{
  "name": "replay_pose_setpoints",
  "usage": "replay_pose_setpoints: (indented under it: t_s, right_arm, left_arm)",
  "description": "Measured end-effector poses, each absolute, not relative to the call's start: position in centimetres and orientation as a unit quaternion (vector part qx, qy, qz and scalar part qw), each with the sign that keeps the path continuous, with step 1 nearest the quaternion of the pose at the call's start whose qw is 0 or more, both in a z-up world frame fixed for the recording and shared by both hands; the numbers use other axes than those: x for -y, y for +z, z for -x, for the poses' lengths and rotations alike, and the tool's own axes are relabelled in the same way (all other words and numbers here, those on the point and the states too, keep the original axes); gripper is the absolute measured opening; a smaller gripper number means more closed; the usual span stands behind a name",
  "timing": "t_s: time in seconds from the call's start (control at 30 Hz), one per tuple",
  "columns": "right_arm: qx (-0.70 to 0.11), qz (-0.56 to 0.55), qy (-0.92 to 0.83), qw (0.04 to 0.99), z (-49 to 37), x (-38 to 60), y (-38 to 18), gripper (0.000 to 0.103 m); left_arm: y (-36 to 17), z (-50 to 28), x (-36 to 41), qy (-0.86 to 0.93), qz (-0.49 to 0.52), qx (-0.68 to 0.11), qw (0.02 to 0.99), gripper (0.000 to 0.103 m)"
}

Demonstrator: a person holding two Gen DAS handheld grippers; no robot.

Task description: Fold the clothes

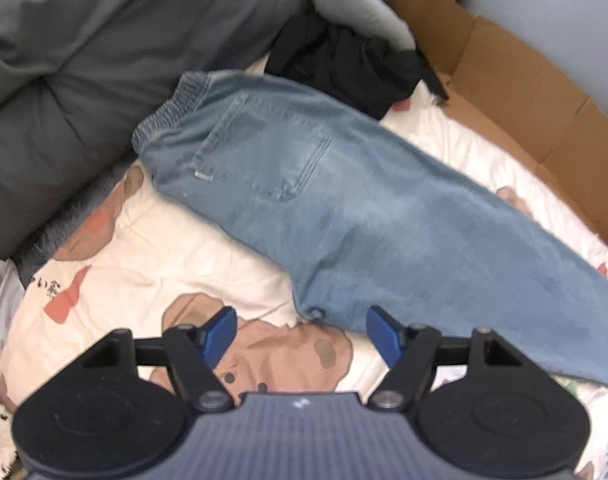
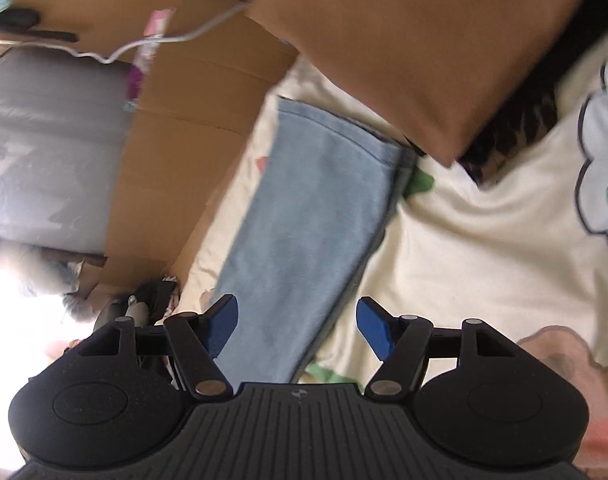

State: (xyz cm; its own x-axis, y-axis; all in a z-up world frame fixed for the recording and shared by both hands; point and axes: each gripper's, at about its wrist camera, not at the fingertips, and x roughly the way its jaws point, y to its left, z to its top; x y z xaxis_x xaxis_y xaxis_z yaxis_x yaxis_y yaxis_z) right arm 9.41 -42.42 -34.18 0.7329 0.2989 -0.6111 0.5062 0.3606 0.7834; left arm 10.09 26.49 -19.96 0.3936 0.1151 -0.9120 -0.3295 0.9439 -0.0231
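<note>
A pair of light blue jeans (image 1: 304, 184) lies folded lengthwise on a cream cartoon-print bedsheet (image 1: 152, 248), its elastic waistband at the upper left and the legs running to the lower right. My left gripper (image 1: 302, 334) hovers open over the near edge of the jeans at the crotch corner, nothing between its blue pads. In the right wrist view the jeans' legs (image 2: 316, 216) run away from the camera to the hem. My right gripper (image 2: 296, 328) stands open above the leg fabric, the pads not pressing on it.
A dark grey duvet (image 1: 104, 60) bunches at the upper left. Black and grey clothes (image 1: 344, 56) are piled beyond the waistband. Flattened cardboard (image 1: 524, 92) lines the bed's far side. A brown cushion (image 2: 416, 52) sits near the leg hems, and a white cable (image 2: 164, 40) crosses the cardboard.
</note>
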Motion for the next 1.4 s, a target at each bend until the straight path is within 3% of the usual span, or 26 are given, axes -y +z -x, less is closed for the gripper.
replay_pose_setpoints:
  t_s: [0.23, 0.3, 0.4, 0.63, 0.87, 1.03, 1.1, 1.2, 1.4]
  right_arm:
    - [-0.351, -0.6, -0.083, 0.714, -11.8, 42.4, -38.8, 0.068]
    - [-0.338, -0.618, -0.088, 0.704, -12.4, 42.3, -39.8, 0.061]
    - [-0.316, -0.648, -0.091, 0.687, -13.2, 41.8, -41.1, 0.06]
    - [-0.337, -0.658, -0.098, 0.667, -13.8, 40.4, -44.0, 0.06]
    - [-0.311, -0.665, -0.104, 0.671, -14.7, 40.6, -45.2, 0.039]
    - [-0.295, -0.667, -0.111, 0.675, -15.2, 40.7, -45.3, 0.034]
    - [-0.289, -0.663, -0.106, 0.682, -15.5, 41.0, -45.0, 0.006]
    - [-0.28, -0.648, -0.086, 0.703, -16.3, 41.5, -44.2, 0.006]
    - [-0.273, -0.647, -0.082, 0.707, -17.0, 41.8, -43.0, 0.006]
  left_arm:
    - [-24.2, -11.2, -26.0, 0.154, 0.101, -0.554, 0.812, 0.072]
    - [-25.0, -11.5, -25.7, 0.158, 0.103, -0.557, 0.809, 0.072]
    - [-26.0, -11.9, -25.3, 0.159, 0.109, -0.559, 0.807, 0.072]
    - [-27.6, -12.7, -25.2, 0.166, 0.152, -0.55, 0.804, 0.072]
    - [-28.4, -13.1, -26.1, 0.172, 0.179, -0.548, 0.799, 0.067]
    - [-29.0, -12.5, -27.5, 0.182, 0.227, -0.54, 0.79, 0.067]
    - [-29.5, -11.9, -28.4, 0.186, 0.267, -0.532, 0.781, 0.064]
    - [-30.5, -10.8, -29.8, 0.197, 0.342, -0.516, 0.76, 0.046]
    - [-31.8, -10.0, -30.9, 0.204, 0.407, -0.48, 0.75, 0.042]
